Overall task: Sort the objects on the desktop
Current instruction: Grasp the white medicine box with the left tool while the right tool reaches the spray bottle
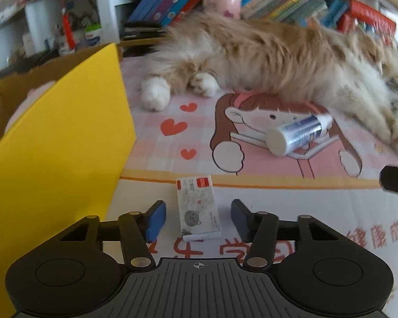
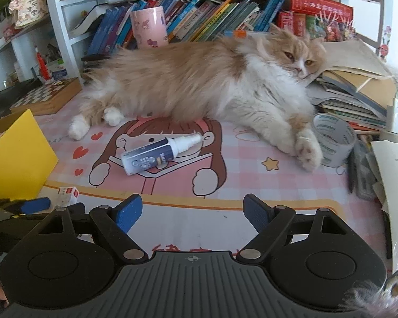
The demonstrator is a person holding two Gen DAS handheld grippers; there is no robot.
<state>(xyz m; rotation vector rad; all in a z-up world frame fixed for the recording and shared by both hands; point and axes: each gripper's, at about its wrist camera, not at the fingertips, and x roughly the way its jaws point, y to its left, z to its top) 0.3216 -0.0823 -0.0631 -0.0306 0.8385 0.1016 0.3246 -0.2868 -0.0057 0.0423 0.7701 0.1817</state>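
A table (image 2: 252,175) under a pink cartoon mat, bookshelves behind, a cat (image 2: 199,79) sprawled across it; the small box (image 1: 197,208) lies between the left gripper (image 1: 198,218)'s parted pads, untouched; the right gripper (image 2: 192,213) gapes empty, the spray bottle (image 2: 159,153) beyond.

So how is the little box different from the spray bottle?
The box is flat and rectangular; the bottle is round with a white nozzle. The box sits between the left gripper pads, untouched; the bottle lies farther off, near the cat. Both lie on the mat.
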